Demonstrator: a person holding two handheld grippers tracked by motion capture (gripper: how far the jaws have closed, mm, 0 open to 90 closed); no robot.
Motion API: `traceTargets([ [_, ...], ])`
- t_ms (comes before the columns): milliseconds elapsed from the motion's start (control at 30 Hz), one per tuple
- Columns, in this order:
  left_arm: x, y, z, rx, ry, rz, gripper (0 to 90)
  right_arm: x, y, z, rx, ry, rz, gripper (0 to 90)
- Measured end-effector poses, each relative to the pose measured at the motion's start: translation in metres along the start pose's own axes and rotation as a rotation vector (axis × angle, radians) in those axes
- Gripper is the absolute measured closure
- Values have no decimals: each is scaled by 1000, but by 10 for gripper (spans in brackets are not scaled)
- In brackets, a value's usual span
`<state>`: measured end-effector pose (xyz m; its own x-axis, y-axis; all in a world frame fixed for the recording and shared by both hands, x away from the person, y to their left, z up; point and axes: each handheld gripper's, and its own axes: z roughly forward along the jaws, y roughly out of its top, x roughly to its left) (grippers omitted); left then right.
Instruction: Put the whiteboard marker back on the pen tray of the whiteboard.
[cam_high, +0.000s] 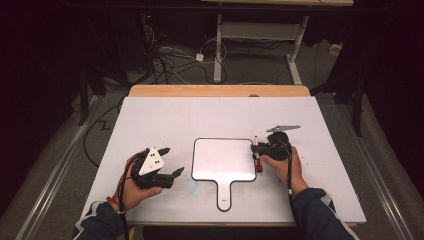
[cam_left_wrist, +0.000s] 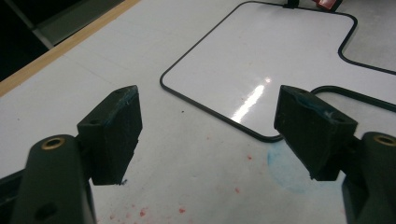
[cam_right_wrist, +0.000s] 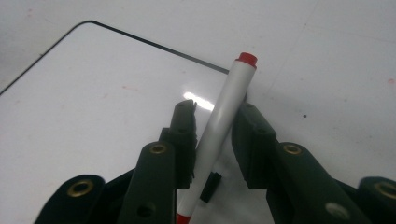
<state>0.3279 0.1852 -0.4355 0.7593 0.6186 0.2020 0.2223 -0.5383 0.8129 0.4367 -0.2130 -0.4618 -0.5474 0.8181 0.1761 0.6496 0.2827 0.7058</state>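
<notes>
Right gripper view: I am pinching the white, red-capped marker pen (cam_right_wrist: 219, 126) loosely in my right gripper (cam_right_wrist: 212, 123) at the edge of the black-rimmed, handled whiteboard (cam_right_wrist: 88, 98), apparently for writing, while farther off my left gripper (cam_high: 170, 161) is waiting spread and empty beside it on the white table (cam_high: 165, 117).

Dim room (overhead glare on whiteboard (cam_left_wrist: 261, 60))

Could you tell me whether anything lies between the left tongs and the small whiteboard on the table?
Nothing visible does. The left tongs stand open over bare table, with the whiteboard just ahead; only faint red and blue smudges mark the surface.
</notes>
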Motion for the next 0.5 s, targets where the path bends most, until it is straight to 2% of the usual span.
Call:
traceTargets([
  [67, 0, 0, 0, 0, 8, 13, 223, 1, -1, 3, 7, -10, -7, 665],
  [267, -2, 0, 1, 10, -8, 16, 223, 2, -3, 6, 15, -34, -20, 641],
  [367, -2, 1, 1, 12, 4, 34, 222, 2, -4, 8, 26, -39, -23, 633],
  [500, -3, 0, 2, 26, -7, 24, 207, 4, -3, 7, 17, -60, -48, 612],
])
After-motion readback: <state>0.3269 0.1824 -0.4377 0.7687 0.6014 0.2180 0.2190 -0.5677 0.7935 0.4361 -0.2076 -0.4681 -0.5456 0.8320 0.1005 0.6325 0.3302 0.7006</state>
